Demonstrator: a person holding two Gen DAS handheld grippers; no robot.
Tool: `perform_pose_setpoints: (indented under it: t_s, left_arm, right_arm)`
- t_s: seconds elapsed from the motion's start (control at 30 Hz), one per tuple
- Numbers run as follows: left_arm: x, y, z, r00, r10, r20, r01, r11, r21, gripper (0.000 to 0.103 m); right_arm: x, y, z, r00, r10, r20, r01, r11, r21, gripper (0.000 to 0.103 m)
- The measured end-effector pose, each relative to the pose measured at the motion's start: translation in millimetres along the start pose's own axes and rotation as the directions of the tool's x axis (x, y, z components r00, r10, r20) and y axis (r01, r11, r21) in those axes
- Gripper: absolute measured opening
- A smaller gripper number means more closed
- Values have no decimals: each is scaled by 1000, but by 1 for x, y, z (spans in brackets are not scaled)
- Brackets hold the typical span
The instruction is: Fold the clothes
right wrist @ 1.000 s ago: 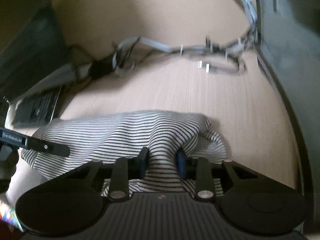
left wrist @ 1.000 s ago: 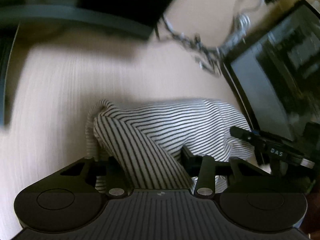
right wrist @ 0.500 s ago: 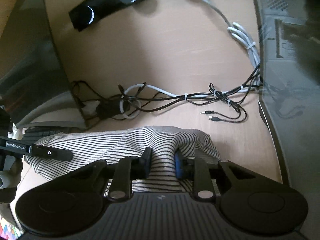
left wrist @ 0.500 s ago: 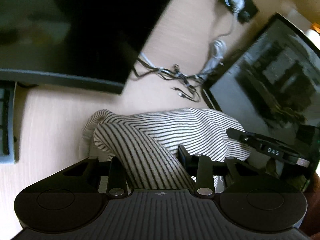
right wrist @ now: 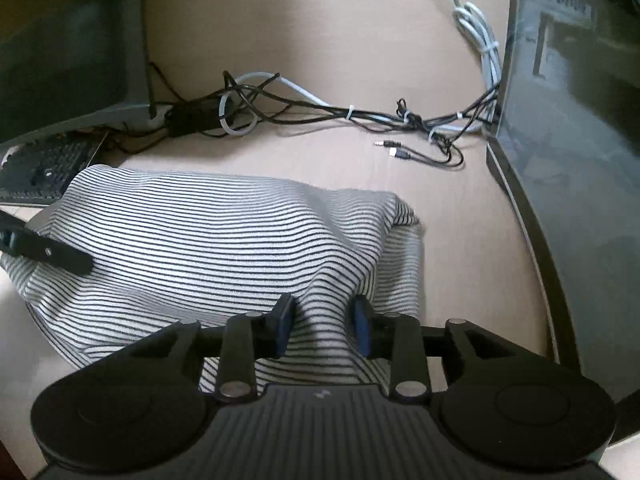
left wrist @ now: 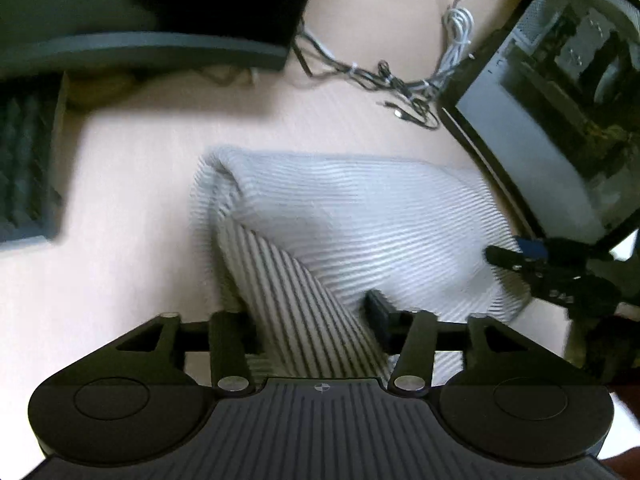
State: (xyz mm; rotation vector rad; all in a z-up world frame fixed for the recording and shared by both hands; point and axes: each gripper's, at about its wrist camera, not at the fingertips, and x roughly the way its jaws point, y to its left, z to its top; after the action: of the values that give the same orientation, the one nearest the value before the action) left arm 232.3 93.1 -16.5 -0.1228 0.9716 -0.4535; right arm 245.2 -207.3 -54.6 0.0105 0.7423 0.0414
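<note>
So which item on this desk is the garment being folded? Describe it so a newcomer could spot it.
On the pale wooden desk, between the monitors, nearer than the cable tangle, lies the striped garment. It is the only soft thing there: white cloth with thin dark stripes.

Black-and-white striped garment (right wrist: 208,232) on a pale wood-grain desk (right wrist: 320,40); black and white cables (right wrist: 360,116).

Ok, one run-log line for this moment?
phase: releasing fold | left gripper: jaws opening, striped garment between | right gripper: jaws opening, fabric between | garment on desk
</note>
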Motion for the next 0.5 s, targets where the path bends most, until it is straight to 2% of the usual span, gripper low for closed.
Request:
perform_pose_setpoints:
  t_s: [0.13,0.17,0.23,0.3,0.37,0.47,0.5]
  left_arm:
    - [-32,4,7,997,32,69,-32,999,-9,59]
    - [-40,2,8,996,20,87,-19,1000,-16,59]
    - [-50,-4,12,993,-46,107,50,998,-35,60]
    - [-49,-9,12,986,-140,85,145,988,-55,64]
    - [-39,-15,8,978,-203,43,205,976,-70,65]
    - [-11,-21,-2,980,-195,-46,190,978,-82,65]
    - [-4,-22,-5,981,-184,-65,178,981,-82,66]
  right_arm:
    - [-39,7,-13,999,-32,13,32,999,-1,51]
    - [-50,7,-18,999,-41,24,40,999,7,52]
    - [-46,-1,-8,998,-49,45,49,999,15,53]
    - [-40,-7,4,997,-45,65,43,999,22,53]
    - [-34,-8,13,997,-16,82,14,999,29,53]
    - [-20,-1,20,995,34,94,-37,999,32,53]
    - [6,-5,27,995,49,86,-51,998,25,53]
